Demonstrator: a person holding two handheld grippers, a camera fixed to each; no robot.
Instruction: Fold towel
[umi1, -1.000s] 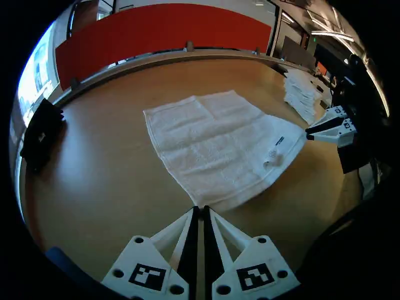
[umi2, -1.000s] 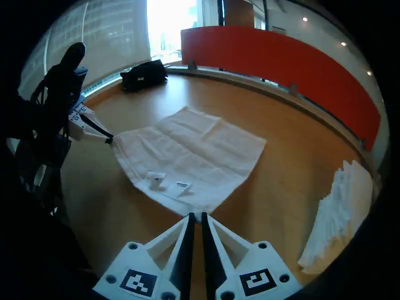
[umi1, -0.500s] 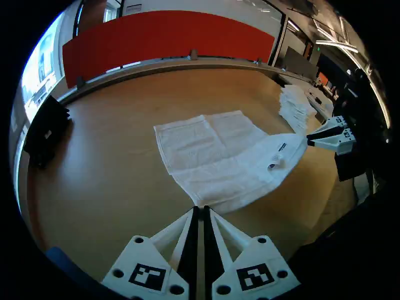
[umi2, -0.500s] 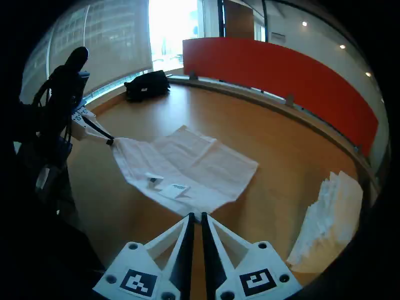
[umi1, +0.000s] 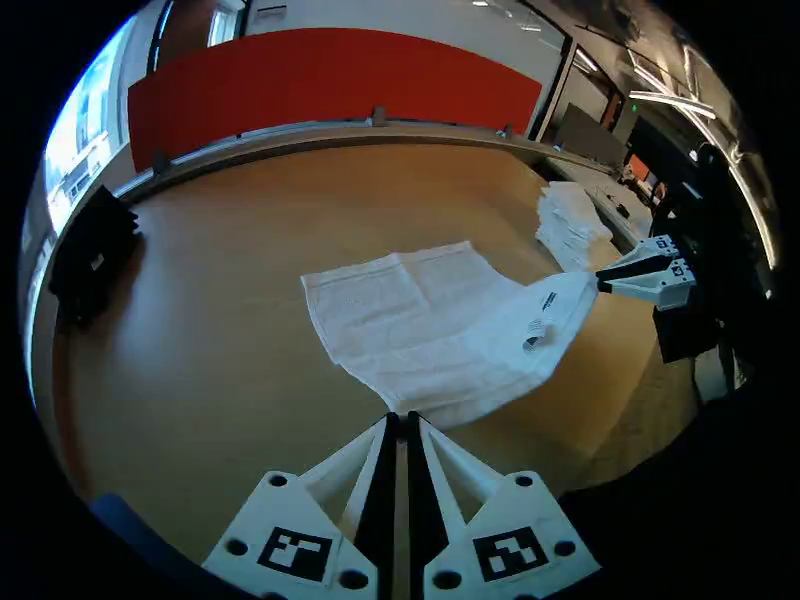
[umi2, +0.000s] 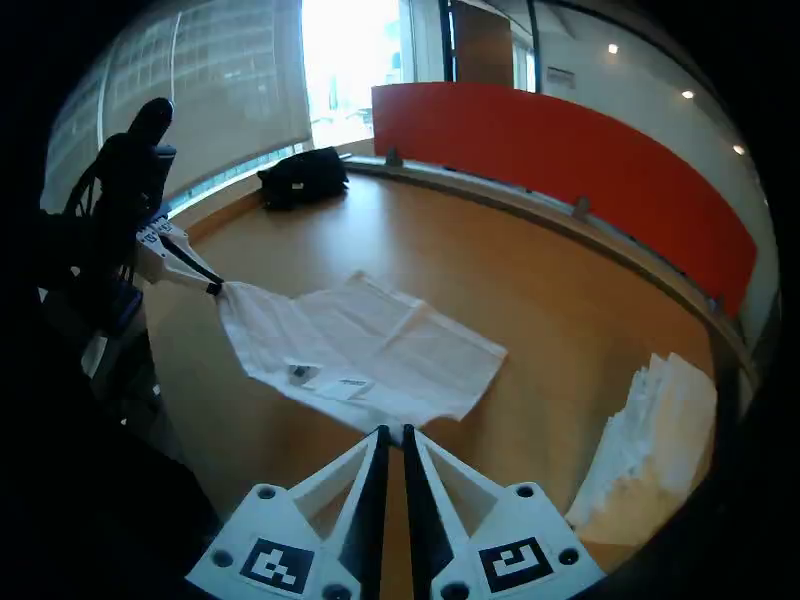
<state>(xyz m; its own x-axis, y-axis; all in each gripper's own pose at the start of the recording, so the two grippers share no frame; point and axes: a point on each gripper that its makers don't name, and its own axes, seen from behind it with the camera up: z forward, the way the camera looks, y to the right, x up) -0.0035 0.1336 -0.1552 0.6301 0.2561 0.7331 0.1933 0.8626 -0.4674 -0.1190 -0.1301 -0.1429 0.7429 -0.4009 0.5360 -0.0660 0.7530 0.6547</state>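
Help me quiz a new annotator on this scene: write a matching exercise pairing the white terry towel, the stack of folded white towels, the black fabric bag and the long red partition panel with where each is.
1. white terry towel
2. stack of folded white towels
3. black fabric bag
4. long red partition panel

A. upright along the far edge of the wooden table
B. by the windows at the table's edge
C. piled off to one side
D. spread mid-table, two corners lifted

Pairs: 1-D, 2-C, 3-B, 4-A.
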